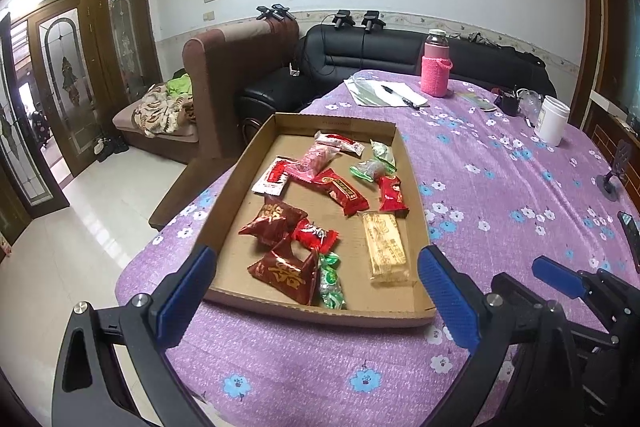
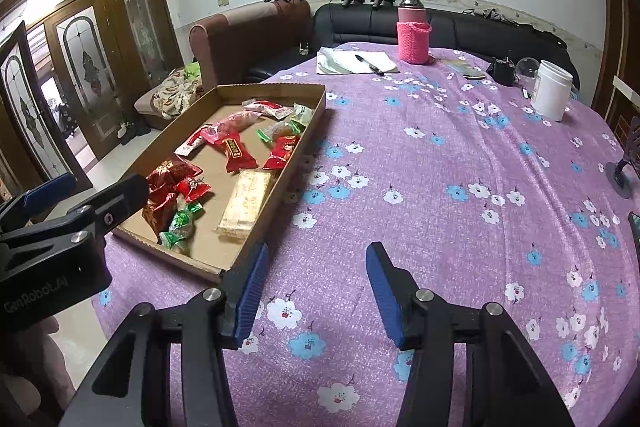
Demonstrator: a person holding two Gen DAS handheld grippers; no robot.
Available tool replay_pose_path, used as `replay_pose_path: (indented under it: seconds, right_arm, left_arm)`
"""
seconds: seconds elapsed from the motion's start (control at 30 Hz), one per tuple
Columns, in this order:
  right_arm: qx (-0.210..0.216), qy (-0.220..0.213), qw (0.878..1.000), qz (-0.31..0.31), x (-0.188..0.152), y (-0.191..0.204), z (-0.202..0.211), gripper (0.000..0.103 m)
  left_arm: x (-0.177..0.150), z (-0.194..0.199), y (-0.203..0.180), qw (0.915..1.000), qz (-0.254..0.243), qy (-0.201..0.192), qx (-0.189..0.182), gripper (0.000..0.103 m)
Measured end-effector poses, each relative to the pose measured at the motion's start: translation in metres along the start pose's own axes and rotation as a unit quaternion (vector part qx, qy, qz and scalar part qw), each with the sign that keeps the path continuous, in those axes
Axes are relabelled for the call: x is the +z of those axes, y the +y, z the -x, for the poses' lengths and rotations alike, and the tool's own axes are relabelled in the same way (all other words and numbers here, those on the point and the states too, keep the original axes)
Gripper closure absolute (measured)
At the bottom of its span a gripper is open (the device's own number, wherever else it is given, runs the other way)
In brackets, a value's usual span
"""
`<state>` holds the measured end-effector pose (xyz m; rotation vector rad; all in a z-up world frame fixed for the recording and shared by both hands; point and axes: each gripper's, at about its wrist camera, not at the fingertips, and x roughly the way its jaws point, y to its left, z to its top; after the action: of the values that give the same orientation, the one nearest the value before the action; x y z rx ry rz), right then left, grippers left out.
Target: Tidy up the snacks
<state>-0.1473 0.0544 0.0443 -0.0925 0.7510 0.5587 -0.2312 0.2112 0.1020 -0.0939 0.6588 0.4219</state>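
Observation:
A shallow cardboard tray lies on the purple flowered tablecloth and holds several wrapped snacks: red packets, green candies, a pink packet and a tan bar. My left gripper is open and empty, hovering over the tray's near edge. My right gripper is open and empty over bare cloth to the right of the tray. The tan bar lies by the tray's right wall. The left gripper's body shows at left in the right wrist view.
At the table's far side stand a pink sleeved bottle, papers with a pen and a white cup. A phone lies at the right edge. Sofas stand behind the table; the floor drops off to the left.

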Motion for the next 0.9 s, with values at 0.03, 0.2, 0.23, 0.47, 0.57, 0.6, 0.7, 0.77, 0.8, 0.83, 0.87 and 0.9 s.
replay_pose_path:
  seconds: [0.03, 0.2, 0.23, 0.47, 0.57, 0.6, 0.7, 0.77, 0.8, 0.83, 0.87, 0.9]
  right_arm:
    - [0.0, -0.002, 1.0, -0.001, 0.0, -0.001, 0.002, 0.049]
    - [-0.001, -0.016, 1.0, -0.004, -0.001, -0.002, 0.017, 0.049]
    - [-0.001, -0.02, 1.0, -0.006, -0.001, -0.003, 0.021, 0.049]
    - [-0.012, -0.072, 0.997, -0.012, 0.01, -0.02, 0.072, 0.049]
    - [-0.024, -0.106, 0.994, -0.006, 0.022, -0.028, 0.11, 0.049]
    - [-0.028, -0.115, 0.993, -0.004, 0.025, -0.029, 0.12, 0.049]
    - [-0.048, -0.154, 0.987, -0.007, 0.04, -0.042, 0.163, 0.04]
    - [-0.052, -0.176, 0.983, -0.027, 0.05, -0.054, 0.192, 0.039]
    - [-0.054, -0.18, 0.982, -0.032, 0.054, -0.057, 0.201, 0.039]
    - [-0.059, -0.185, 0.98, -0.036, 0.061, -0.061, 0.215, 0.039]
    - [-0.066, -0.192, 0.978, -0.037, 0.067, -0.063, 0.228, 0.039]
    - [-0.071, -0.198, 0.977, -0.036, 0.071, -0.064, 0.237, 0.04]
  left_arm:
    - [0.0, 0.001, 0.0, 1.0, 0.001, 0.0, -0.001, 0.002]
    - [-0.001, 0.02, -0.001, 0.9999, 0.0, -0.016, -0.004, 0.002]
    - [0.0, 0.026, -0.001, 0.9997, 0.001, -0.023, -0.008, 0.002]
    - [0.026, 0.095, 0.009, 0.992, 0.028, -0.102, -0.07, 0.002]
    - [0.051, 0.127, 0.017, 0.9845, 0.04, -0.132, -0.108, 0.002]
    - [0.061, 0.14, 0.018, 0.9811, 0.041, -0.143, -0.124, 0.002]
    - [0.081, 0.168, 0.019, 0.9712, 0.046, -0.172, -0.158, 0.002]
    - [0.095, 0.189, 0.02, 0.9631, 0.052, -0.189, -0.185, 0.002]
    - [0.103, 0.199, 0.021, 0.9595, 0.051, -0.192, -0.199, 0.002]
    - [0.113, 0.212, 0.023, 0.9562, 0.049, -0.196, -0.212, 0.002]
    - [0.121, 0.223, 0.025, 0.9543, 0.046, -0.2, -0.217, 0.002]
    - [0.129, 0.236, 0.027, 0.9531, 0.041, -0.206, -0.218, 0.002]
